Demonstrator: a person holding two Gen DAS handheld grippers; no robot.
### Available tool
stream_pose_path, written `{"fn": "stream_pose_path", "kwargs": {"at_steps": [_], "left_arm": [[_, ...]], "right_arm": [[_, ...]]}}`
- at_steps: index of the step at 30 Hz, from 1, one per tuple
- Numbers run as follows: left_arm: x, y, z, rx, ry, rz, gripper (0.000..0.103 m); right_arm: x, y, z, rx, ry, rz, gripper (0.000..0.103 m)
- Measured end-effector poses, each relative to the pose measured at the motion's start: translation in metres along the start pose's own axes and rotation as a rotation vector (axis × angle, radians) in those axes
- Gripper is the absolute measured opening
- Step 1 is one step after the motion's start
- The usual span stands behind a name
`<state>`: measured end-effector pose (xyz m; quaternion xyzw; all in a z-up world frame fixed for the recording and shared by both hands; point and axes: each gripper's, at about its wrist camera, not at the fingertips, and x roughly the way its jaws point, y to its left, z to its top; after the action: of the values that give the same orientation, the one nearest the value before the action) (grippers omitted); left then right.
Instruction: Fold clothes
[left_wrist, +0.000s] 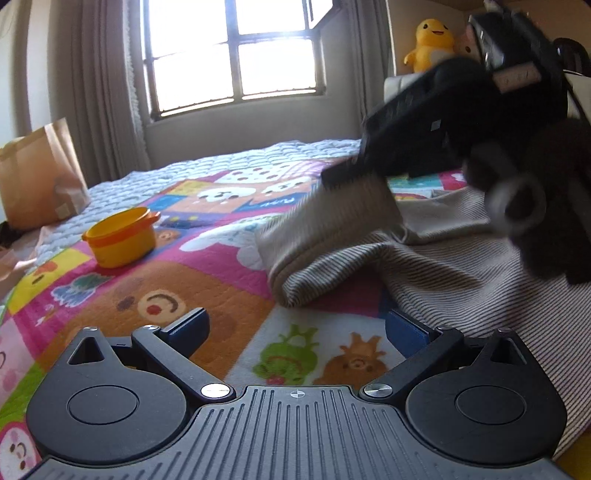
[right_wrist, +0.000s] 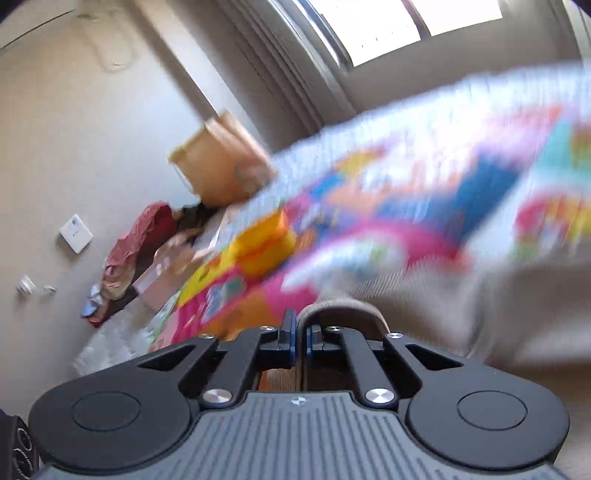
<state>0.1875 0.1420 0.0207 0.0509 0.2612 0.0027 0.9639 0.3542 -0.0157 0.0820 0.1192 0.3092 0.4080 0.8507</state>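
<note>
A beige striped garment (left_wrist: 424, 254) lies on the colourful quilt (left_wrist: 192, 280) at the right. My left gripper (left_wrist: 295, 332) is open and empty, low over the quilt just in front of the garment. My right gripper (left_wrist: 343, 173) shows in the left wrist view above the garment, shut on a lifted fold of it. In the blurred right wrist view my right gripper (right_wrist: 300, 338) is shut on the edge of the beige cloth (right_wrist: 343, 312), which curls over the right finger.
A yellow toy pot (left_wrist: 122, 236) stands on the quilt to the left and shows blurred in the right wrist view (right_wrist: 266, 240). A brown paper bag (left_wrist: 40, 177) stands at the bed's far left edge. A yellow plush toy (left_wrist: 432, 44) sits by the window.
</note>
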Motion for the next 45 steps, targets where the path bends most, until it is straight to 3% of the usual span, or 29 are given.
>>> {"fn": "stream_pose_path", "kwargs": {"at_steps": [5, 8, 10, 12, 15, 18, 19, 20, 24, 25, 26, 27, 29, 31, 36, 38, 41, 45], "left_arm": [[0.018, -0.027, 0.008, -0.026, -0.004, -0.092, 0.103], [0.028, -0.045, 0.020, -0.033, -0.016, -0.173, 0.103], [0.035, -0.058, 0.029, -0.004, -0.035, -0.184, 0.103], [0.040, -0.069, 0.035, 0.026, -0.053, -0.134, 0.103], [0.053, -0.092, 0.045, 0.168, -0.071, 0.004, 0.103], [0.073, -0.116, 0.051, 0.353, -0.075, 0.007, 0.103], [0.081, -0.124, 0.053, 0.411, -0.068, 0.001, 0.103], [0.089, -0.131, 0.053, 0.459, -0.056, 0.005, 0.101], [0.121, -0.155, 0.053, 0.608, 0.010, 0.054, 0.071], [0.129, -0.156, 0.053, 0.626, 0.029, 0.076, 0.070], [0.136, -0.158, 0.054, 0.644, 0.047, 0.098, 0.056], [0.140, -0.156, 0.057, 0.646, 0.070, 0.099, 0.035], [0.141, -0.151, 0.072, 0.608, 0.096, 0.096, 0.023], [0.131, -0.144, 0.097, 0.519, 0.075, 0.112, 0.009], [0.112, -0.136, 0.186, 0.234, -0.025, 0.095, 0.009], [0.110, -0.151, 0.207, 0.208, -0.074, 0.080, 0.009], [0.116, -0.186, 0.228, 0.164, -0.105, -0.014, 0.009], [0.135, -0.240, 0.227, 0.202, -0.080, -0.099, 0.009]], "right_arm": [[-0.081, -0.044, 0.063, -0.181, -0.161, -0.219, 0.001], [-0.118, -0.084, 0.079, -0.166, -0.206, -0.321, 0.000], [-0.136, -0.110, 0.080, -0.134, -0.219, -0.356, 0.000], [-0.145, -0.134, 0.072, -0.057, -0.189, -0.326, 0.002], [-0.148, -0.150, 0.035, -0.004, -0.156, -0.303, 0.004], [-0.153, -0.161, -0.010, 0.039, -0.162, -0.286, 0.037], [-0.156, -0.167, -0.028, 0.065, -0.179, -0.275, 0.057], [-0.161, -0.176, -0.043, 0.083, -0.194, -0.283, 0.063], [-0.180, -0.206, -0.090, 0.136, -0.263, -0.331, 0.064], [-0.185, -0.212, -0.096, 0.164, -0.291, -0.308, 0.066], [-0.191, -0.218, -0.100, 0.190, -0.324, -0.271, 0.071], [-0.196, -0.224, -0.104, 0.214, -0.357, -0.236, 0.074], [-0.201, -0.231, -0.109, 0.246, -0.401, -0.194, 0.082], [-0.205, -0.239, -0.114, 0.293, -0.428, -0.158, 0.083], [-0.221, -0.249, -0.122, 0.364, -0.515, -0.108, 0.086], [-0.224, -0.253, -0.125, 0.389, -0.529, -0.095, 0.088], [-0.224, -0.258, -0.126, 0.415, -0.529, -0.083, 0.089], [-0.221, -0.259, -0.126, 0.412, -0.521, -0.088, 0.090]]}}
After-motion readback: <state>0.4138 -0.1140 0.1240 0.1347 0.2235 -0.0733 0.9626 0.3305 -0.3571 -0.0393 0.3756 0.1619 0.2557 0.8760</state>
